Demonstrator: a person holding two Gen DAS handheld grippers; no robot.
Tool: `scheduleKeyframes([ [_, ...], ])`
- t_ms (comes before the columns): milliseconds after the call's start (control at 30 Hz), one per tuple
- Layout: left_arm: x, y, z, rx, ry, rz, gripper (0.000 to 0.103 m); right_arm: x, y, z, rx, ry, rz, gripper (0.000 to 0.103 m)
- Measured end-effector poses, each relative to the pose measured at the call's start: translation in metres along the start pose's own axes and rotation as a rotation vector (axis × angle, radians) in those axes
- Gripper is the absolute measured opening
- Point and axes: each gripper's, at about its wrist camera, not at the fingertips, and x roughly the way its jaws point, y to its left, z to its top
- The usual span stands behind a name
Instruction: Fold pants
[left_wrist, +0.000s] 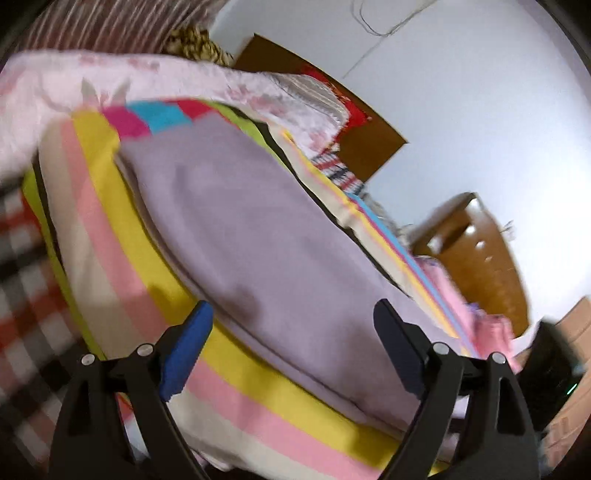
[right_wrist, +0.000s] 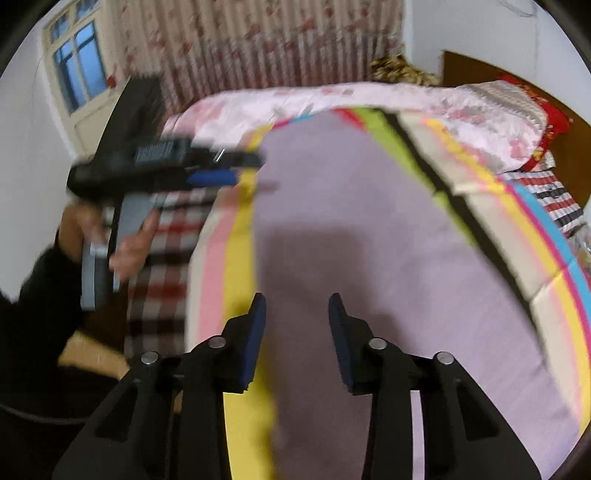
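The lilac pants (left_wrist: 240, 229) lie flat in a long smooth panel on a bed sheet (left_wrist: 110, 236) striped in pink, yellow and cream. In the right wrist view the pants (right_wrist: 369, 240) fill the middle of the bed. My left gripper (left_wrist: 291, 314) hovers over the near edge of the pants with its jaws wide apart and nothing between them. My right gripper (right_wrist: 296, 301) hangs above the pants' left edge, jaws partly apart and nothing gripped. The right wrist view also shows the left gripper (right_wrist: 247, 170), blurred, held by a hand (right_wrist: 129, 247) at the bed's left side.
A pink floral quilt (right_wrist: 369, 103) is bunched along the far side of the bed. A red, black and white checked blanket (right_wrist: 162, 266) lies to the left. A wooden headboard (left_wrist: 369, 147) and wooden cabinet (left_wrist: 480, 254) stand by the white wall. A striped curtain (right_wrist: 258, 40) hangs behind.
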Motion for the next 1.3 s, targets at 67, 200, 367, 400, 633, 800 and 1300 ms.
scheduleKeyframes([
  [67, -0.002, 0.0, -0.009, -0.011, 0.018, -0.014, 0.088, 0.007, 0.009, -0.005, -0.024, 0.016, -0.013, 0.027],
  [200, -0.013, -0.001, -0.027, -0.002, 0.042, -0.015, 0.089, 0.015, 0.008, -0.004, -0.011, 0.007, -0.033, 0.022],
  [367, -0.019, -0.005, -0.044, 0.028, 0.072, -0.014, 0.089, 0.02, 0.0, -0.009, 0.03, 0.012, -0.039, 0.012],
  [400, -0.019, -0.005, -0.046, 0.03, 0.078, -0.023, 0.089, 0.021, -0.002, -0.008, 0.029, 0.011, -0.053, 0.006],
  [633, -0.011, -0.026, -0.053, 0.024, 0.123, -0.162, 0.09, 0.001, -0.012, -0.007, 0.111, -0.081, -0.016, 0.001],
  [800, 0.01, -0.028, -0.05, -0.061, 0.188, -0.26, 0.088, -0.008, -0.02, -0.005, 0.148, -0.117, 0.013, 0.001],
  [1300, 0.052, -0.022, -0.02, -0.186, 0.256, -0.203, 0.065, -0.012, -0.016, -0.004, 0.139, -0.133, 0.006, 0.001],
])
